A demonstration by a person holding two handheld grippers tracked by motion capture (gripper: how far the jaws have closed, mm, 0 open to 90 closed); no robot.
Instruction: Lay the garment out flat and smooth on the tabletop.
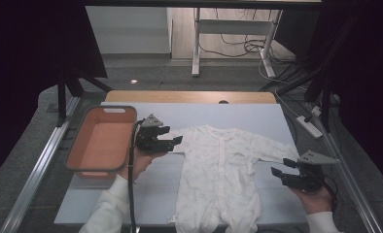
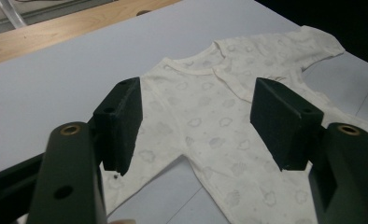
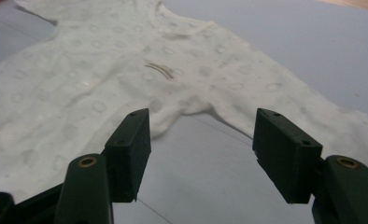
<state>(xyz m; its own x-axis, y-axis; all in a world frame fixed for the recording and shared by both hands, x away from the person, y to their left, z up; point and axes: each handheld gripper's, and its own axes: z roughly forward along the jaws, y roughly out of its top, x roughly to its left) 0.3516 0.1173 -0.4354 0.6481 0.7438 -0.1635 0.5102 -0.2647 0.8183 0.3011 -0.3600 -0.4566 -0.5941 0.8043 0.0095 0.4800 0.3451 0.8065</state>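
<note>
Baby onesie (image 1: 218,174) is laid flat, front up, on the table (image 1: 257,114) — spreading looks done. Left gripper (image 1: 176,141) and right gripper (image 1: 277,172) are held wide, empty, beside the sleeves — folding or binning into the orange basket (image 1: 78,145) is left.

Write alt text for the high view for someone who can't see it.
A white baby romper lies spread flat on a pale table, with the open left gripper at one sleeve and the open right gripper beside the other. An orange basket sits left.
</note>
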